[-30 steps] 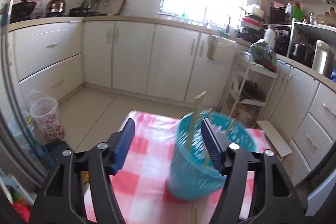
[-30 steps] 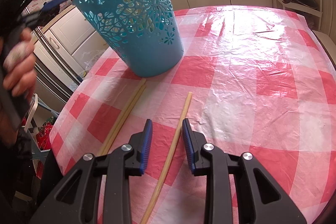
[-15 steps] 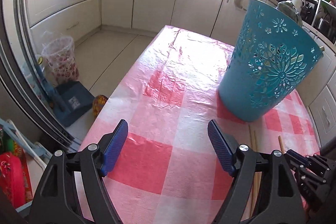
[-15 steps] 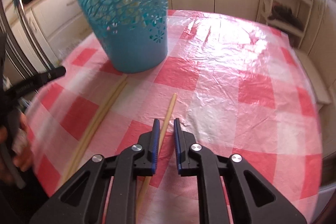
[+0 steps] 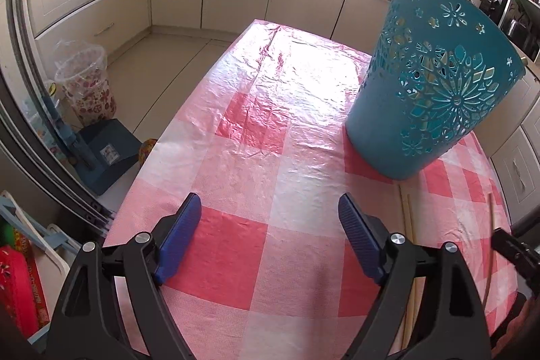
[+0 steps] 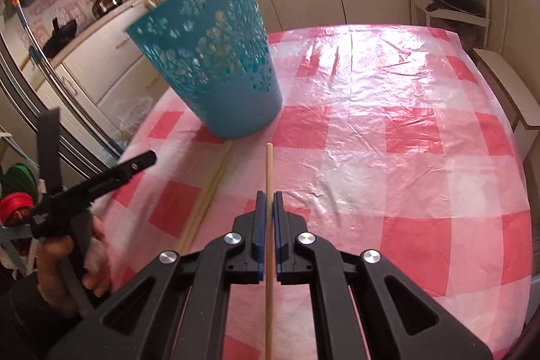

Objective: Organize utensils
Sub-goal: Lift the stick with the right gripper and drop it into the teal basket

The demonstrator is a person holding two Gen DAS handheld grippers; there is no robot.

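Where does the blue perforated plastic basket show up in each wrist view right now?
Left wrist: blue perforated plastic basket at upper right, standing on the cloth.
Right wrist: same basket at upper left, beyond the right gripper.
Shared landmark: the red-and-white checked tablecloth.

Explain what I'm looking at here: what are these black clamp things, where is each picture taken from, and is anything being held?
No robot here: a person holds a hand-operated two-finger gripper in each hand, each with a wide-angle camera looking along its fingers. The left camera shows the left gripper open and empty above a table with a pink checked tablecloth. The right camera shows the right gripper shut on a single wooden chopstick. A pair of chopsticks lies on the cloth beside it, running toward the foot of a blue perforated basket, where more sticks already stand. The person's hand with the left gripper appears at the left edge of the right view.
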